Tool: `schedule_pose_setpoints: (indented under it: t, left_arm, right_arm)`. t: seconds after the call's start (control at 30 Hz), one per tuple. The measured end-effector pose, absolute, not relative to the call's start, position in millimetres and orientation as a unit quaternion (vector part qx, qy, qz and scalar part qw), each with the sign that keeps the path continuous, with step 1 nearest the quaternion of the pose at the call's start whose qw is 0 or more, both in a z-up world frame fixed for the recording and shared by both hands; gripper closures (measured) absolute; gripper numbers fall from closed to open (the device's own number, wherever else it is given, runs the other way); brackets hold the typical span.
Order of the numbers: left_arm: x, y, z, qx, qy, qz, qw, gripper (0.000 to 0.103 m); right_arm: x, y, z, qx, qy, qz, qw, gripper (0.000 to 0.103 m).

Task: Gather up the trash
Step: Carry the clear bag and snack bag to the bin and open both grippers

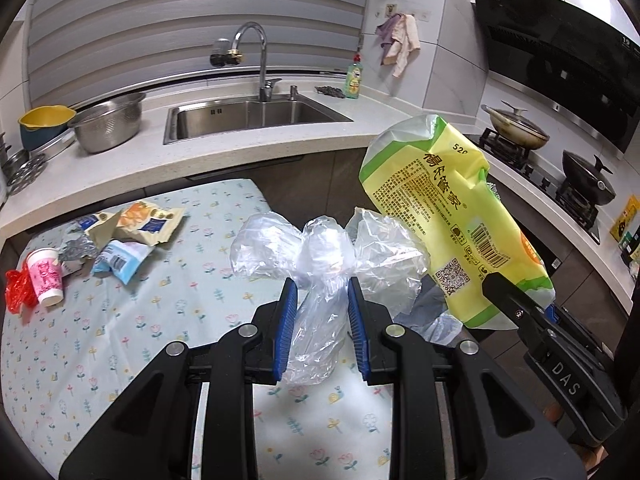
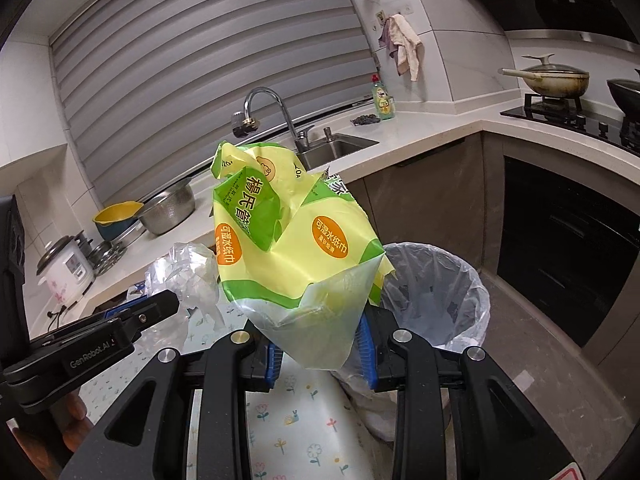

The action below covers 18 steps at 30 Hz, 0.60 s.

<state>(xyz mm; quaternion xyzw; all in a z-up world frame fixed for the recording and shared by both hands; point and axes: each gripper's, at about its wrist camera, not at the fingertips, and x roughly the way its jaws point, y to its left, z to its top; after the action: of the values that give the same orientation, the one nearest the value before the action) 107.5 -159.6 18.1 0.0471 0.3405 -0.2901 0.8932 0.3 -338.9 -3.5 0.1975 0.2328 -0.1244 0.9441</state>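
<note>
My left gripper (image 1: 322, 294) is shut on a crumpled clear plastic bag (image 1: 324, 256) and holds it above the floral tablecloth (image 1: 120, 340). My right gripper (image 2: 322, 344) is shut on a yellow-green tissue wrapper (image 2: 296, 248), held up beside the bin (image 2: 440, 292), which is lined with a clear bag and stands just right of the table. The wrapper also shows in the left wrist view (image 1: 452, 224), with the right gripper (image 1: 516, 312) below it. The left gripper (image 2: 160, 308) and its clear bag (image 2: 188, 276) show at left in the right wrist view.
More trash lies at the table's far left: a pink paper cup (image 1: 45, 276), a red plastic scrap (image 1: 16, 290), snack wrappers (image 1: 140, 224) and a blue packet (image 1: 120, 260). Behind are the counter, sink (image 1: 248, 116), colander (image 1: 108, 122) and stove with pans (image 1: 516, 128).
</note>
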Motion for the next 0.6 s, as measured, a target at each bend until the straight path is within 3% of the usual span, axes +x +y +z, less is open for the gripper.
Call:
schedule_pose_setpoints:
  t: [0.6]
  left_arm:
    - [112,-244,-8,0.078,0.363,-0.326,0.869,0.078]
  right_arm:
    - [-18,-409,-39,0.244,0.243,-0.174,0.923,0.074]
